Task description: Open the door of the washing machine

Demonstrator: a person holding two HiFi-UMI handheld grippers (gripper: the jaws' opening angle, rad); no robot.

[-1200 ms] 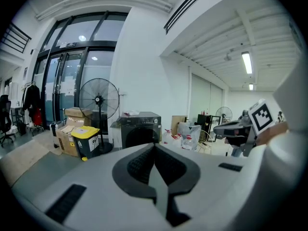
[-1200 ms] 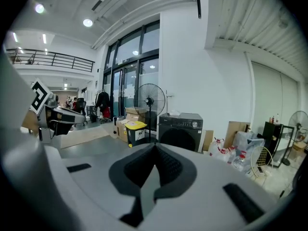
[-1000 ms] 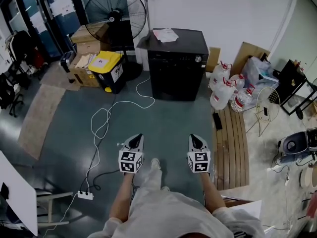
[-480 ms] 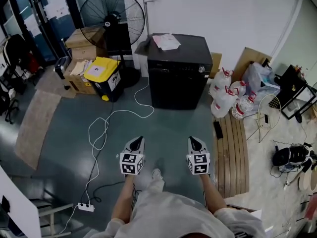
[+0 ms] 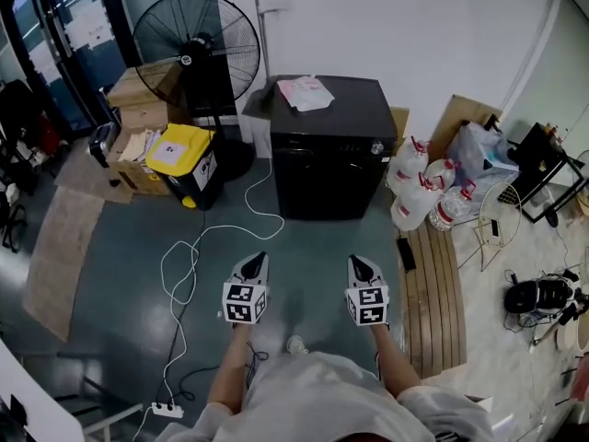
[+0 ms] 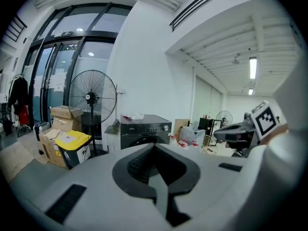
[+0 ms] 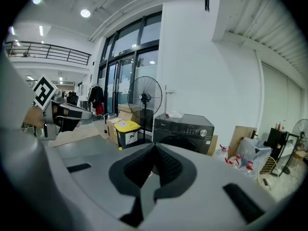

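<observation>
Washing machine (image 5: 331, 159): black, upper centre of the head view, against the white wall, door closed, papers (image 5: 305, 91) on its top.
Left gripper (image 5: 259, 261): lower centre-left, jaws clenched on nothing, aimed at the machine, well apart from it.
Right gripper (image 5: 358, 262): lower centre-right, jaws likewise pressed together, empty.
Surroundings: standing fan (image 5: 196, 40) and yellow-lidded bin (image 5: 179, 152) left of the machine; water bottles (image 5: 419, 187) to its right.
</observation>
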